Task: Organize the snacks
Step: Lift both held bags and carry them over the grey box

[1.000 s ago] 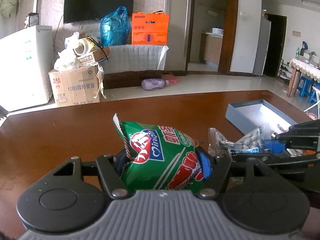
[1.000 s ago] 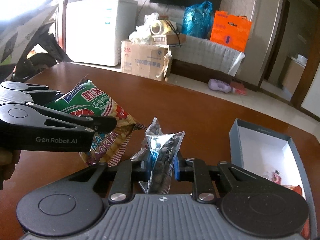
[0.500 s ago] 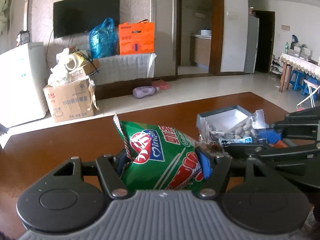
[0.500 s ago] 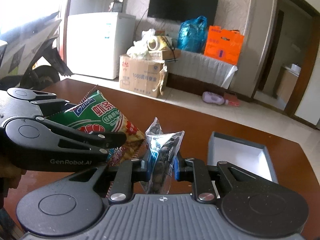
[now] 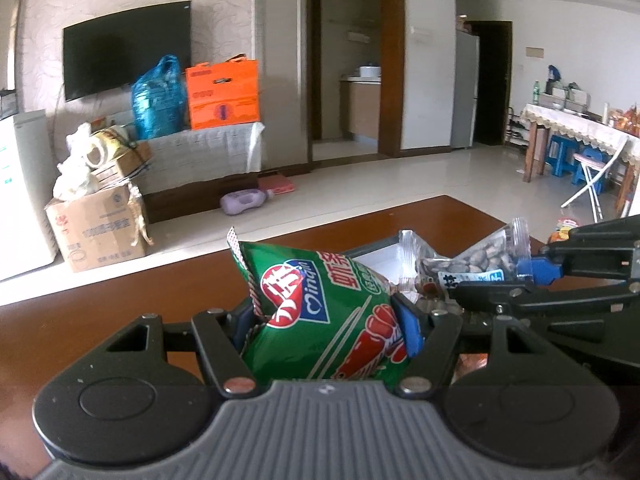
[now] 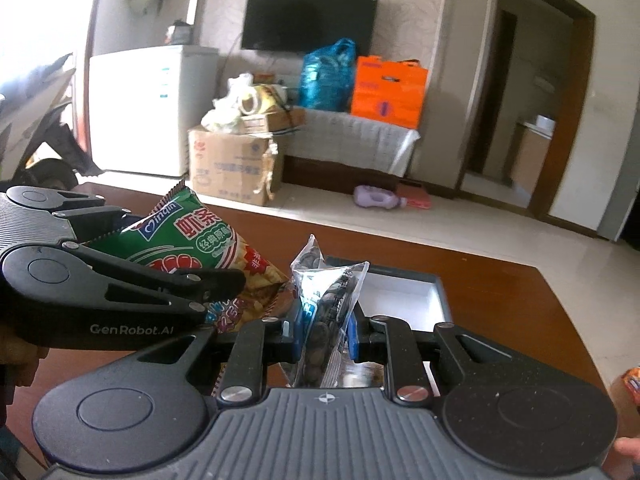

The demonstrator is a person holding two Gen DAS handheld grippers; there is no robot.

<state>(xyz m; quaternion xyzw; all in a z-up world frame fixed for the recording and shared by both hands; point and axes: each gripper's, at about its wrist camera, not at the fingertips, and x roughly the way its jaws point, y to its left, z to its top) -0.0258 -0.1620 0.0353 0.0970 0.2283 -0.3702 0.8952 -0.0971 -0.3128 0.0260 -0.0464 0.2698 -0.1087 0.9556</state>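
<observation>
My left gripper [image 5: 326, 322] is shut on a green shrimp-chip bag [image 5: 320, 312], held above the brown table [image 5: 80, 320]. It also shows in the right wrist view [image 6: 192, 248], at the left. My right gripper [image 6: 322, 330] is shut on a clear packet of seeds [image 6: 326, 300], which shows at the right in the left wrist view [image 5: 468, 264]. A grey box with a white inside [image 6: 404, 300] lies on the table just beyond both bags, mostly hidden behind them.
An orange snack packet [image 6: 630, 380] lies at the table's right edge. Beyond the table are a cardboard box [image 5: 96, 228], a white fridge [image 6: 136, 112], a TV, a purple bottle [image 5: 244, 202] on the floor and a folding chair [image 5: 592, 176].
Both grippers have moved right and forward together with their bags. The box now lies directly behind the bags. Both grips are unchanged.
</observation>
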